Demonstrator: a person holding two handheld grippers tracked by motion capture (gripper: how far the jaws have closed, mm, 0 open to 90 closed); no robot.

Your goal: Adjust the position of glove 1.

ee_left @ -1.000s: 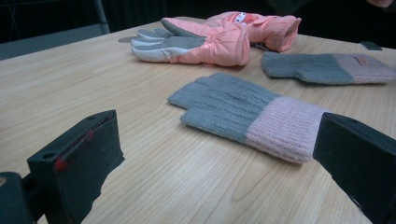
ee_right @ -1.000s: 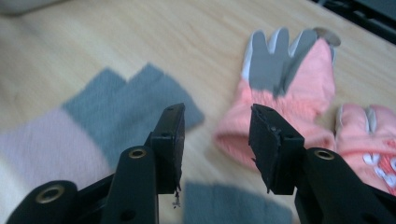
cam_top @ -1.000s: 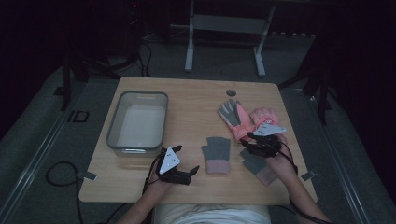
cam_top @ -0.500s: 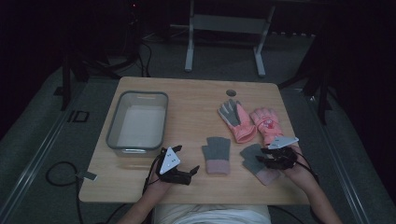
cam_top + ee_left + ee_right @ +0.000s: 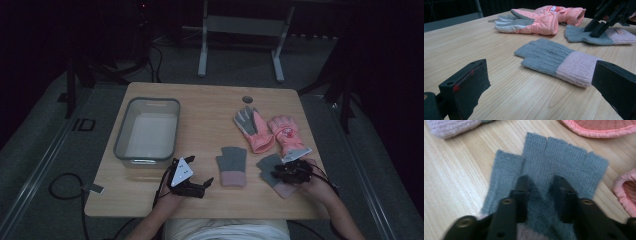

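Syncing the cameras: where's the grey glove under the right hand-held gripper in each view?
High view: grey glove at lower right, partly under the right hand-held gripper.
Left gripper view: upper right, jaws planted on it.
Right gripper view: centre, jaws pressing its knit.
Shared landmark: the pink ski glove beside it.

**Right tongs dropped onto the knit glove**

The right tongs (image 5: pixel 276 175) left the pink ski gloves (image 5: pixel 285 134), came down toward the person and settled on the right-hand grey fingerless glove (image 5: pixel 270 166). Their jaws were closing, pinching its knit between them.
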